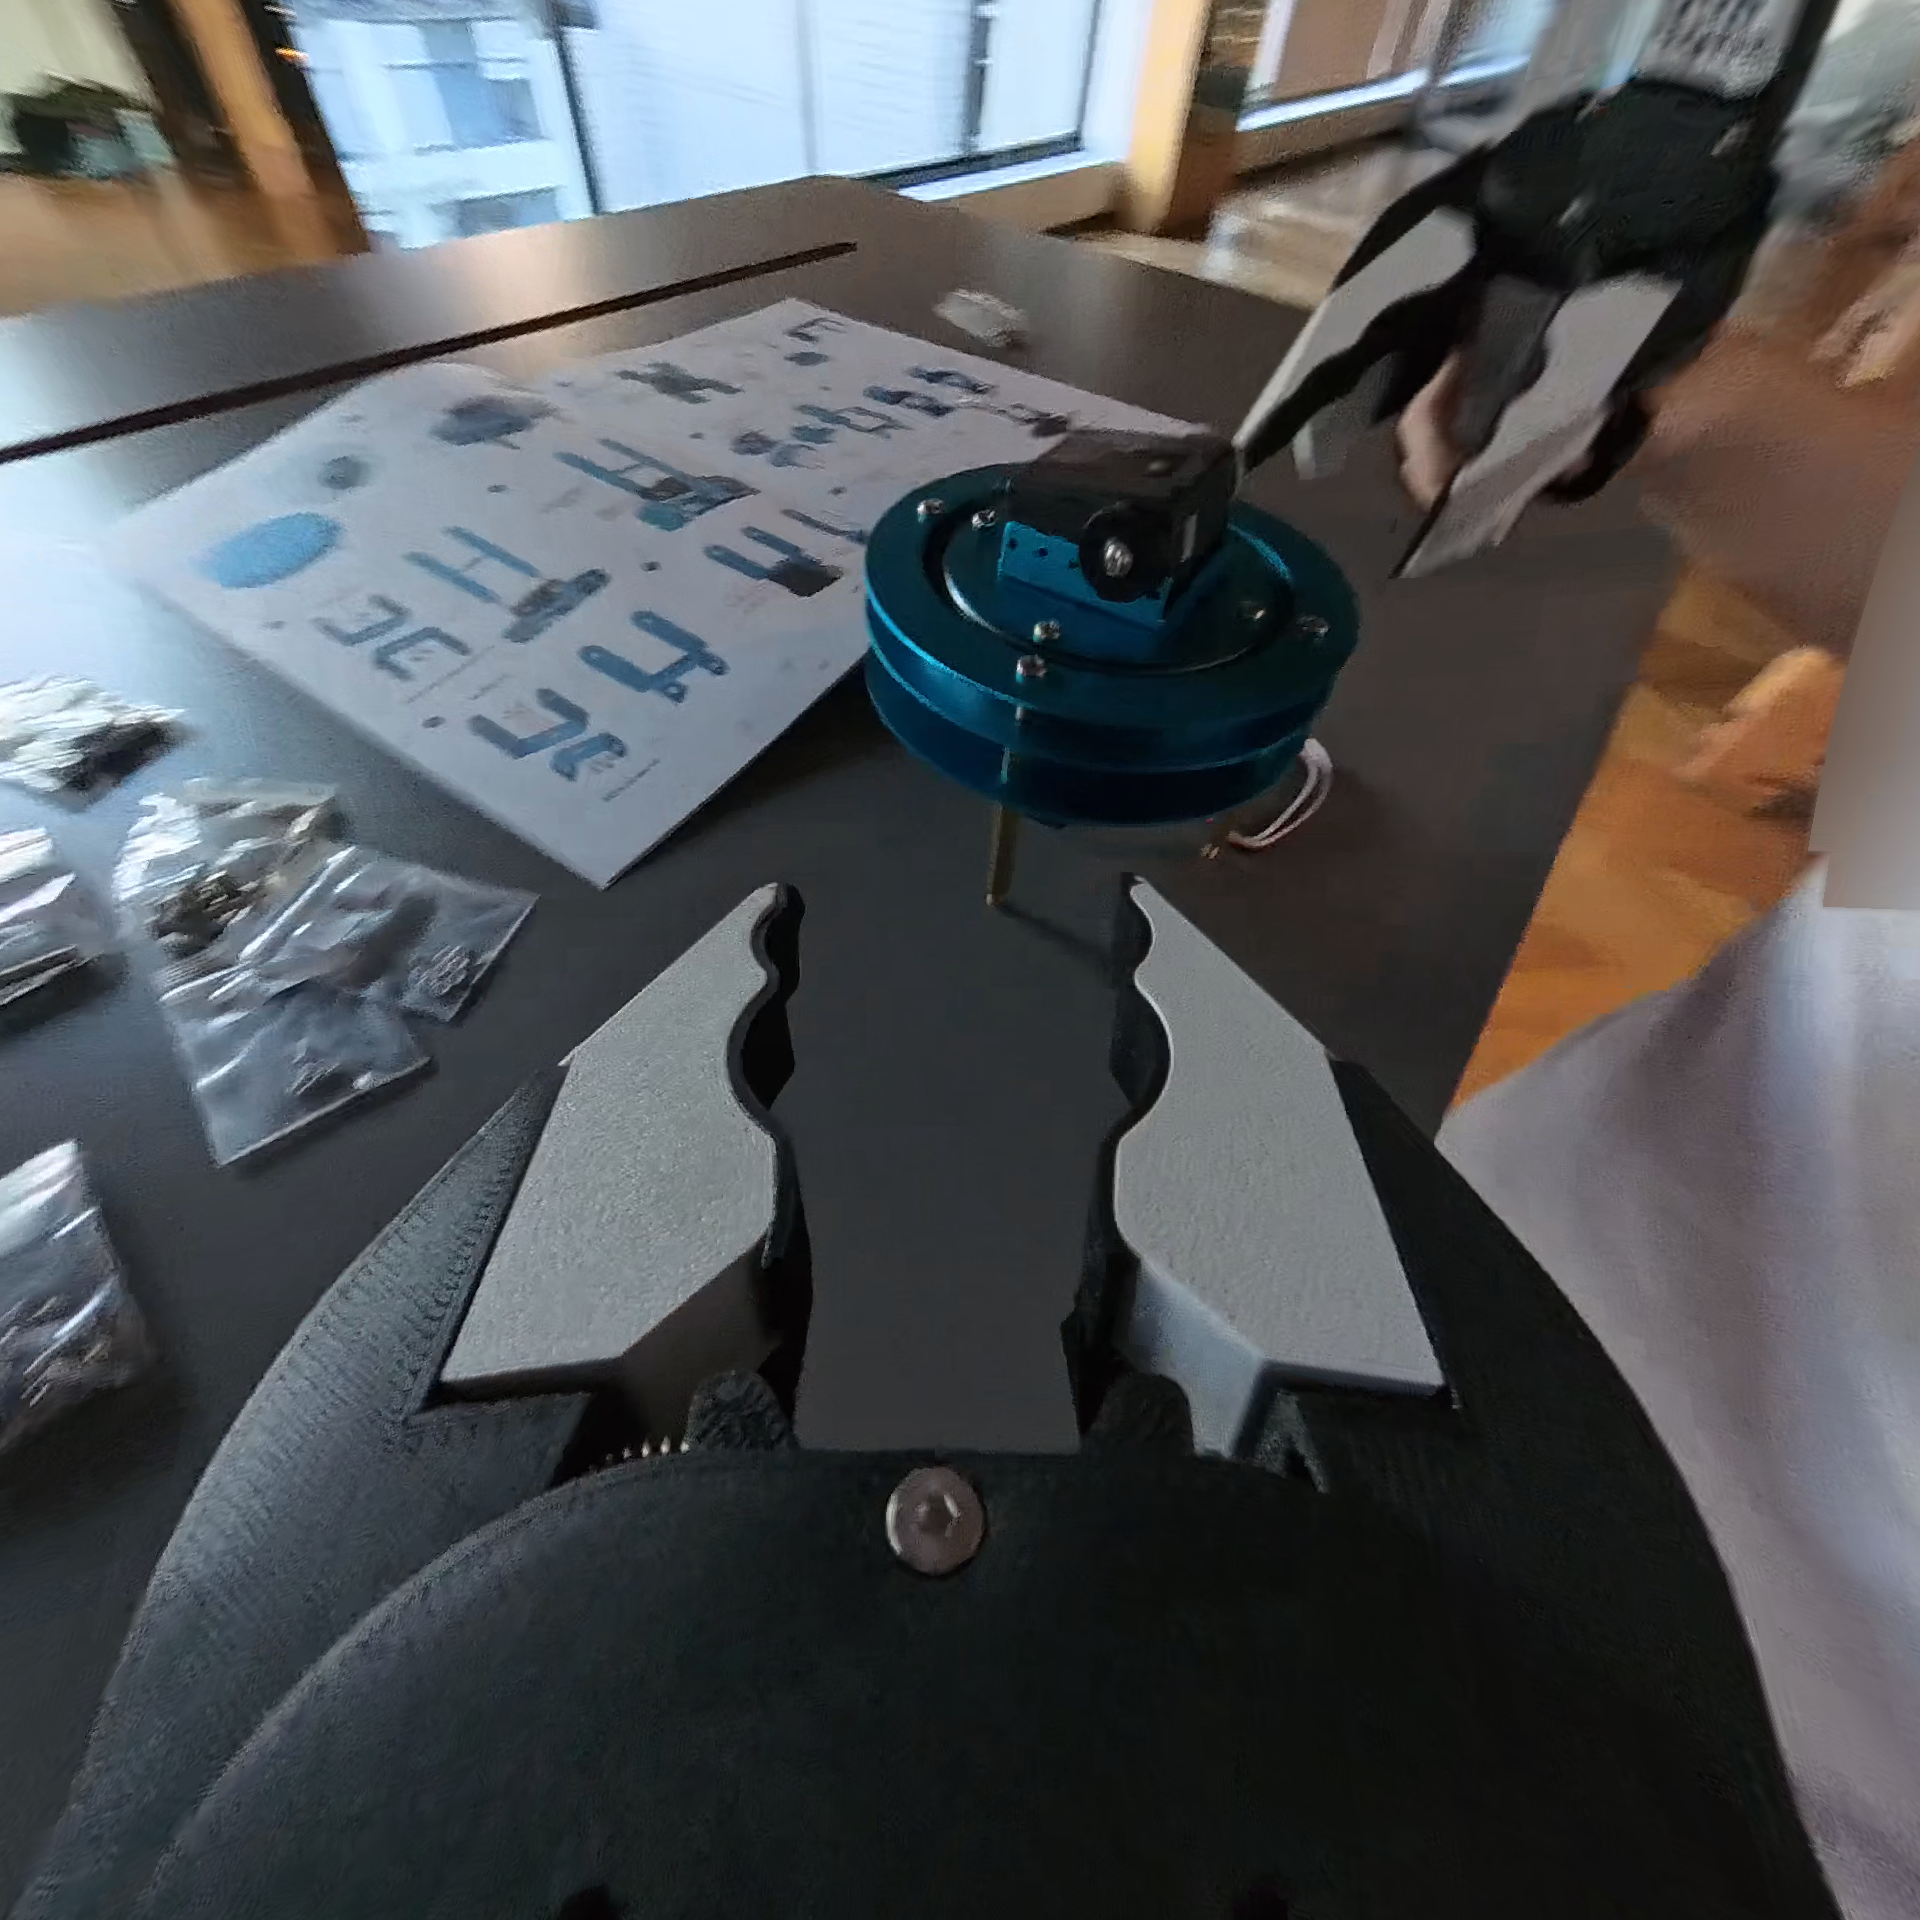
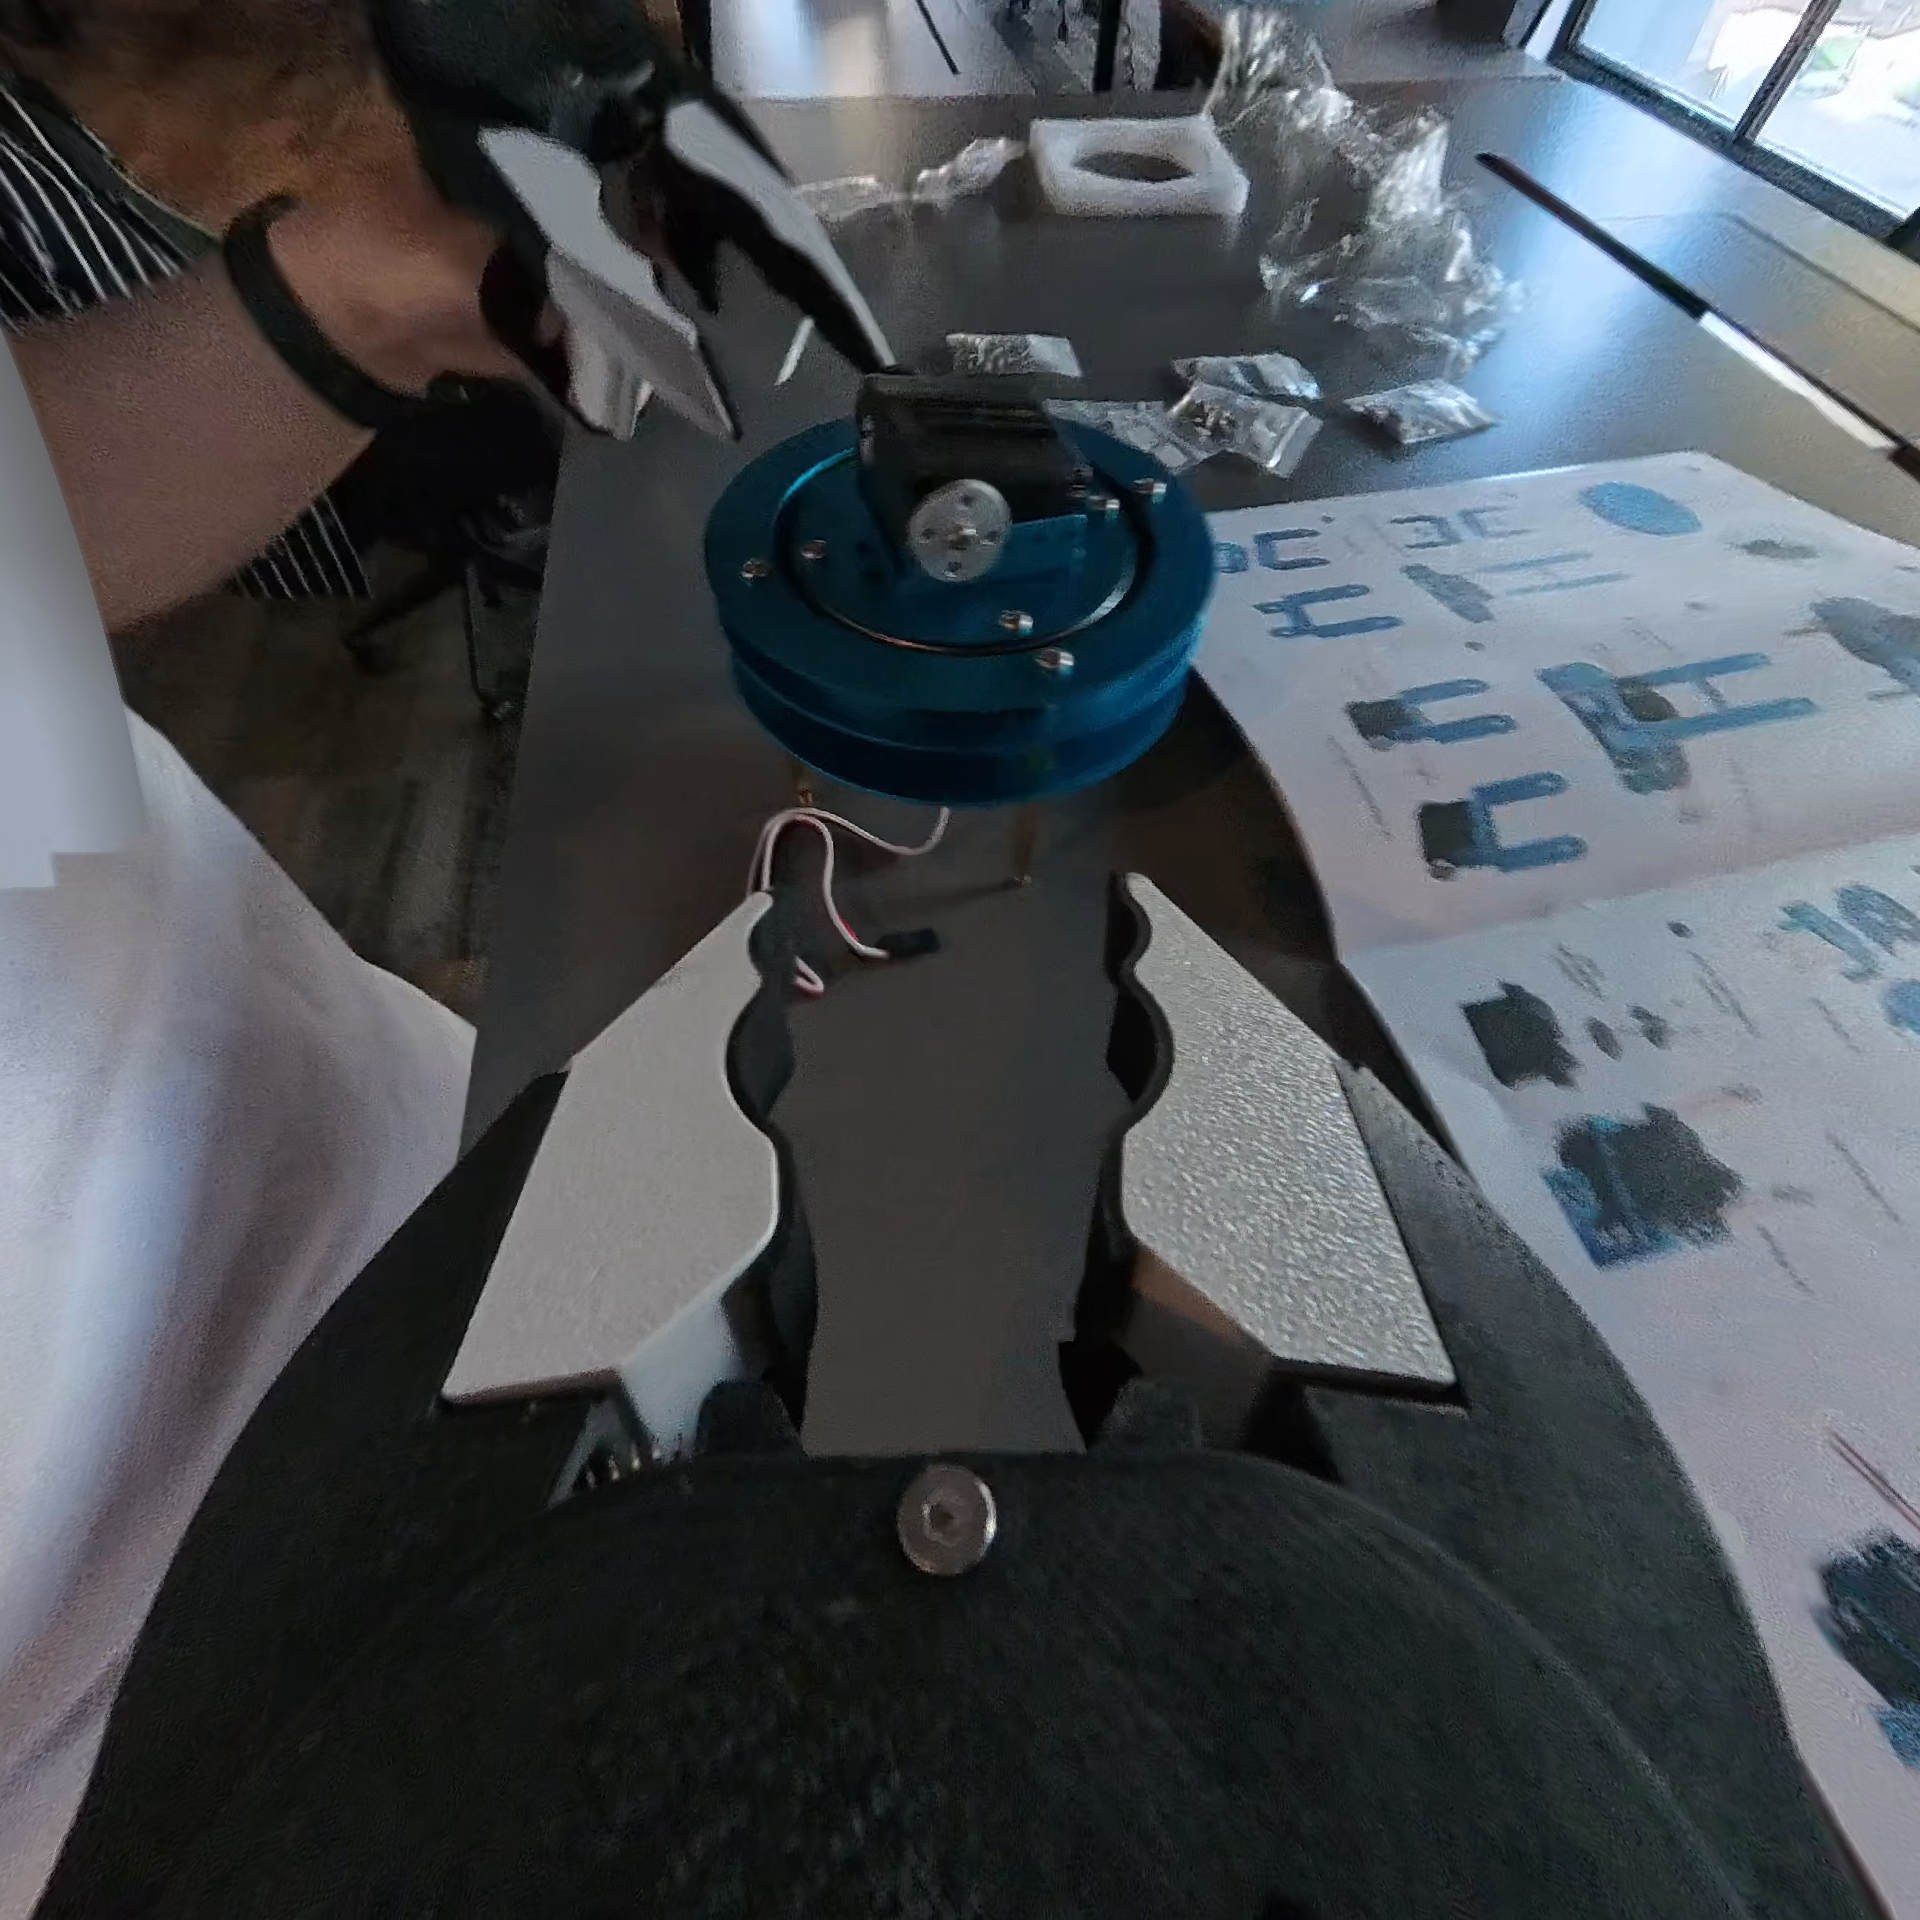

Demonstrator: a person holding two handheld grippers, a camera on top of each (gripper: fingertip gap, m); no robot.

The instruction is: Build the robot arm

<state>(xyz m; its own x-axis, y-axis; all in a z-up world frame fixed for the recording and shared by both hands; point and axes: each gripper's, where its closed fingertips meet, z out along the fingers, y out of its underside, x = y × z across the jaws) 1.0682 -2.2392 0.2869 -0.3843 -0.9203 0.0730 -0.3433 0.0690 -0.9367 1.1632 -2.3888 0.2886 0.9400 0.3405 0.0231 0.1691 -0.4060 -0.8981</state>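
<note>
Blue round base (image 1: 1110, 665) with black servo (image 1: 1127, 488) on dark table (image 1: 935, 1091), clear parts bags (image 1: 301, 956) and printed sheet (image 1: 499, 561) beside base, foam tray (image 2: 1138, 166) beyond (hollow), left gripper (image 1: 956, 914) and right gripper (image 2: 940, 904) both spread wide, empty.

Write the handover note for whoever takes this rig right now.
Left gripper: open, empty, above the dark table, pointing at the blue round base.
Right gripper: open, empty, facing the same base from the opposite side, with the white wires just off its tips.
Neither clearly touches anything.
The base stands raised on thin legs, with a black servo block mounted on top.
A printed sheet lies beside the base.
Clear parts packets lie on the table next to the sheet.
</note>
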